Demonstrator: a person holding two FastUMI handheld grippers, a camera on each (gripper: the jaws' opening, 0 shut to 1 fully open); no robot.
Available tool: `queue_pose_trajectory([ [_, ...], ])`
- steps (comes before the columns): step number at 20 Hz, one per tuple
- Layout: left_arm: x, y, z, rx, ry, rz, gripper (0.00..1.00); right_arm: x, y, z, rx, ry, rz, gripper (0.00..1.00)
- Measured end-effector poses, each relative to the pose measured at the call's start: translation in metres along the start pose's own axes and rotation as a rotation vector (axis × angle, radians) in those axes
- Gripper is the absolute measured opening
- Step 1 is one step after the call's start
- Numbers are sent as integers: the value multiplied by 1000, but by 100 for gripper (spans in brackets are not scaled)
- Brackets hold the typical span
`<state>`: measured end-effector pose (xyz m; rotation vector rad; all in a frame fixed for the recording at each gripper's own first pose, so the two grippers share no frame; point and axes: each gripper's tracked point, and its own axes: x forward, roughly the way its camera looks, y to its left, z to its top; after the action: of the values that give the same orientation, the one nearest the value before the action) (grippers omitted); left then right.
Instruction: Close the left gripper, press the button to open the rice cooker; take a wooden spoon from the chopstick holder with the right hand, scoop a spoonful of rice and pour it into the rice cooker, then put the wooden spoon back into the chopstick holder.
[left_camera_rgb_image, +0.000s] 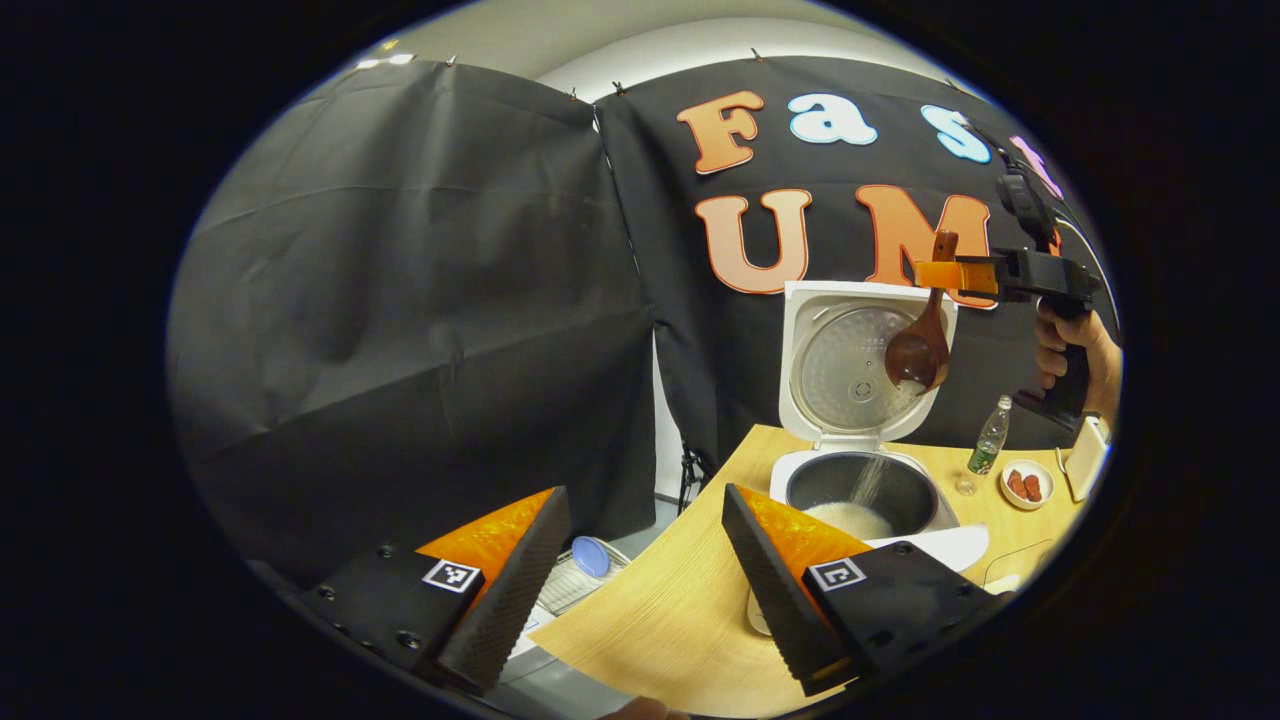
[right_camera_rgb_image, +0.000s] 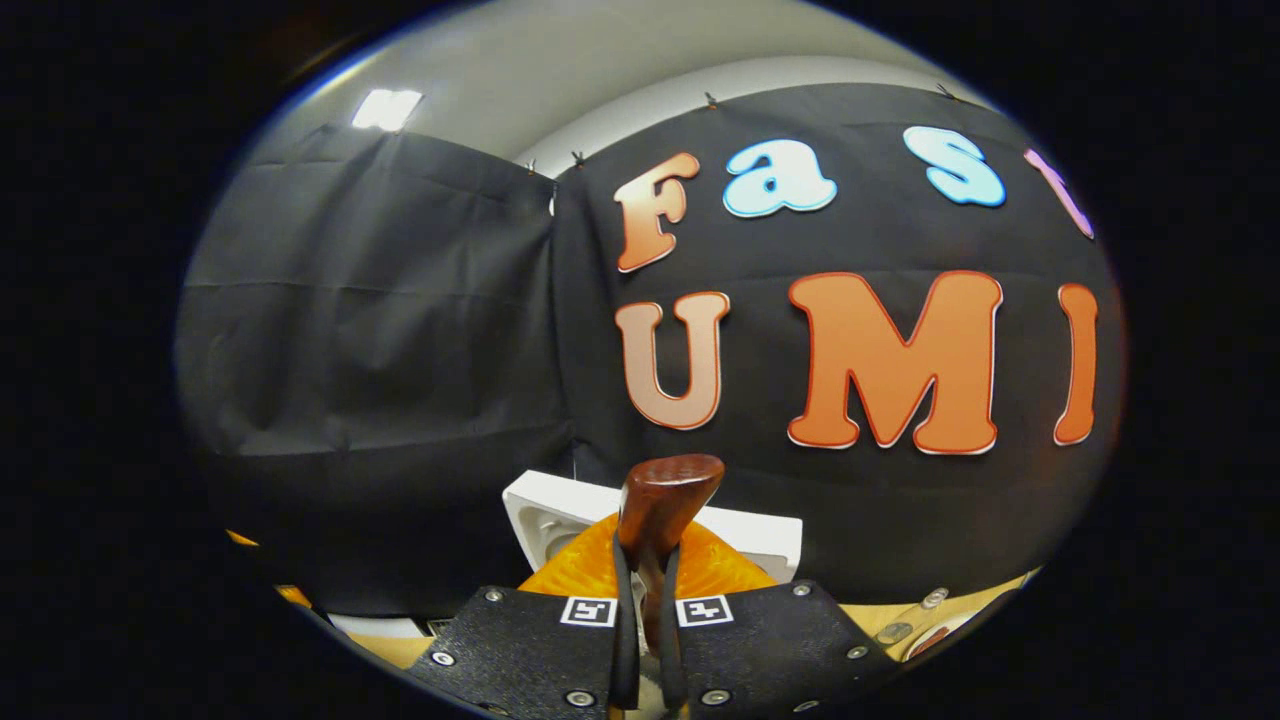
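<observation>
A glossy reddish-brown wooden spoon (left_camera_rgb_image: 920, 345) hangs bowl-down above the open white rice cooker (left_camera_rgb_image: 860, 480), a thin stream of white rice grains (left_camera_rgb_image: 872, 480) falling from its tilted bowl into the dark round inner pot, where a pale mound has gathered. The cooker's square lid (left_camera_rgb_image: 865, 365) stands upright behind the pot, its ribbed metal inner plate facing forward. The right gripper (left_camera_rgb_image: 945, 272), held high by a hand (left_camera_rgb_image: 1075, 355) wrapped around its black pistol-style handle, is clenched on the spoon's handle near the top; in the right gripper view its own fingers pinch the rounded handle end (right_camera_rgb_image: 660, 505) between them. The left gripper (left_camera_rgb_image: 645, 560) rests low at the near edge of the smooth light-wood table (left_camera_rgb_image: 680, 600), its ridged wedge fingers spread wide with nothing between them. Beside the cooker stand a small clear plastic bottle (left_camera_rgb_image: 990, 440) and a shallow white dish (left_camera_rgb_image: 1027, 484) holding red pieces.
</observation>
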<state>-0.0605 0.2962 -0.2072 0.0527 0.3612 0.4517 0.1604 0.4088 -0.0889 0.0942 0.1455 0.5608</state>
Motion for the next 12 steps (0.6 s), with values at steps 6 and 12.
queue_pose_trajectory([
  [6, -4, -1, -4, 0, 5, 4, 100, -28, 21, 45, -120, -105, 82, 7],
  [12, -17, -6, 3, -29, -12, 13, 100, -58, -10, 69, 157, -116, 97, 8],
])
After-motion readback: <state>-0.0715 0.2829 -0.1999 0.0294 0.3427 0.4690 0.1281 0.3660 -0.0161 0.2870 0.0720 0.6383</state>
